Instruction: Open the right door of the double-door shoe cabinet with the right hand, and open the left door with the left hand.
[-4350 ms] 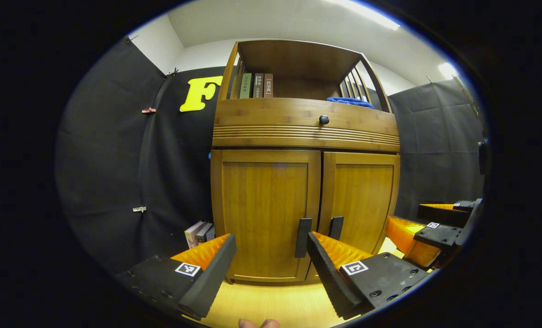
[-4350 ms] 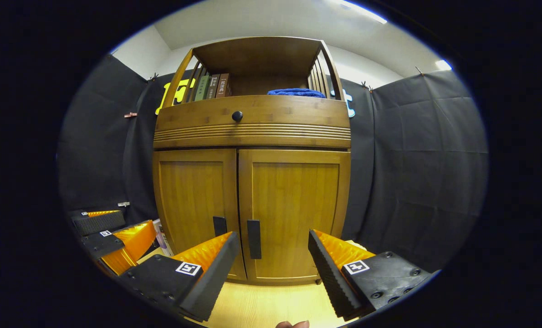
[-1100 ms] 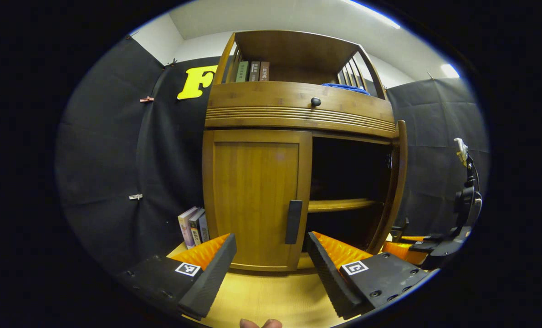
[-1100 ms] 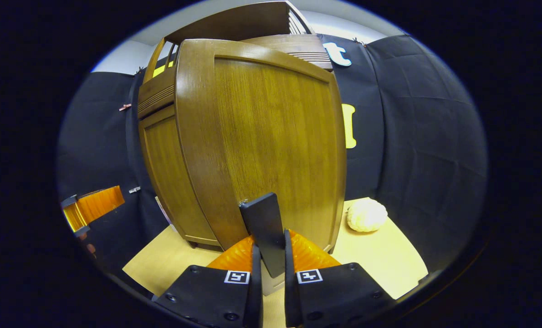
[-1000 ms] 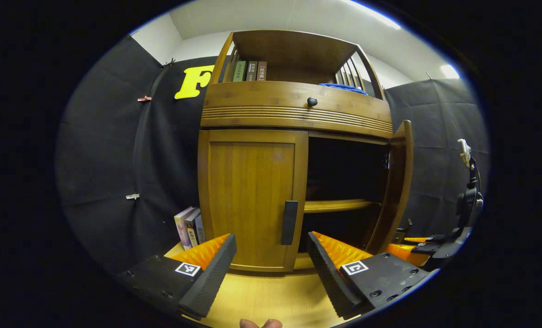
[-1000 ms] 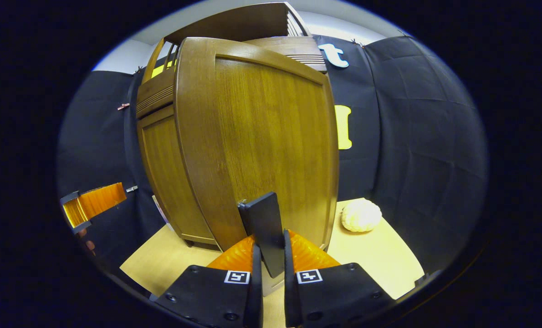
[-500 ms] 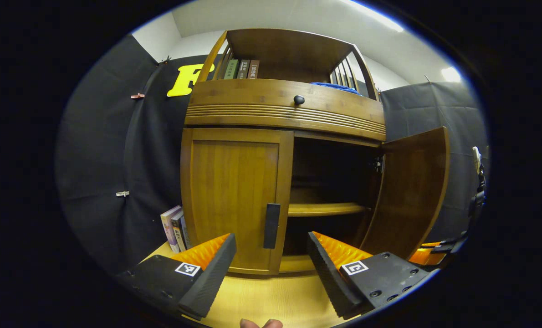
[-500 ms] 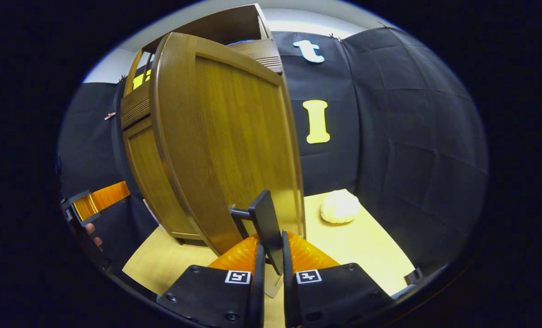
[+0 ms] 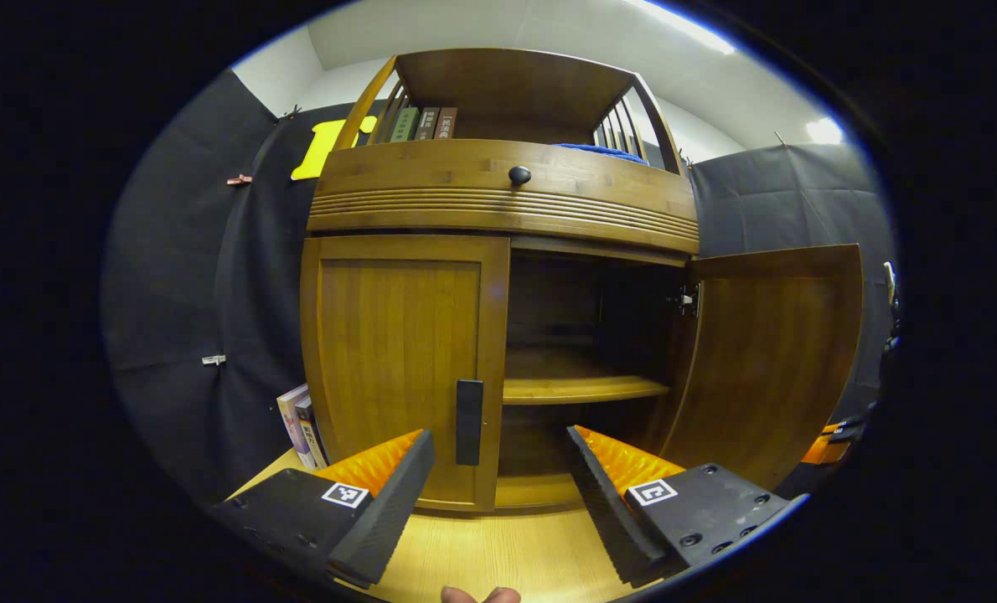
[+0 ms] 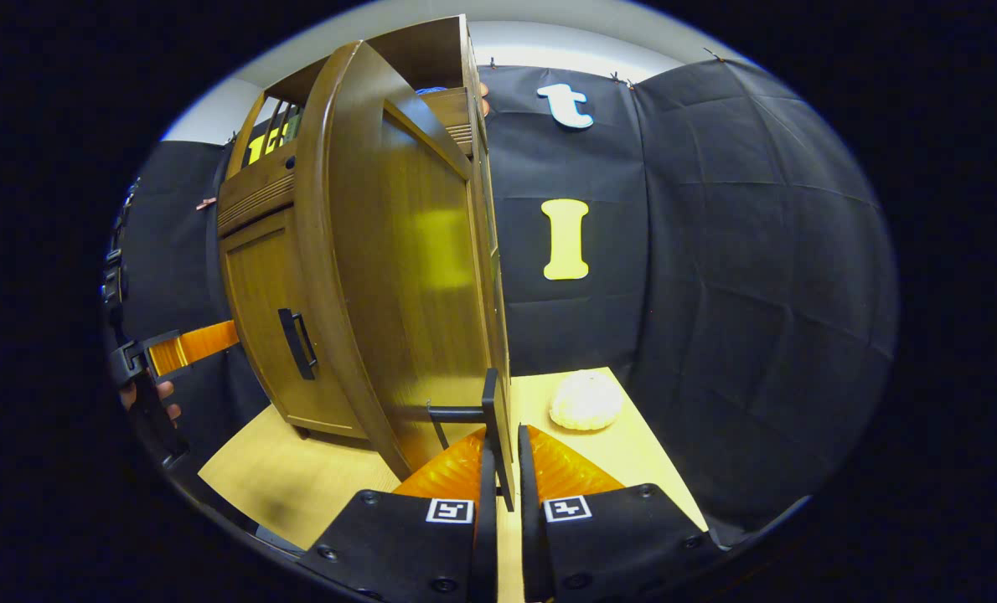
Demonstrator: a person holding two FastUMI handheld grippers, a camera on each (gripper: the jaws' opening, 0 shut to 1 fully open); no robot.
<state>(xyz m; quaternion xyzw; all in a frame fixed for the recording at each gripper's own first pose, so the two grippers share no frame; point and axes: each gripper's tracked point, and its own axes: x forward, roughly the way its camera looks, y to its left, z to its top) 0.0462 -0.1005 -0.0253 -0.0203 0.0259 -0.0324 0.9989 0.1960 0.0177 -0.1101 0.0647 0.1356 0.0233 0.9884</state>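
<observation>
Right door (image 9: 771, 360) swung wide; my right hand-held gripper (image 10: 500, 481) clamped on its handle (image 10: 492, 419). Left door (image 9: 398, 360) shut, left hand-held gripper (image 9: 498, 477) spread apart short of its handle (image 9: 468, 410). Next I'd close on that handle and pull

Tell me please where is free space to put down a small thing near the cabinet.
The floor before the closed left door is bare, up to the left gripper. The inner shelf looks bare too. Right of the open right door, floor shows around the white ball. Books crowd the cabinet's left side.
</observation>
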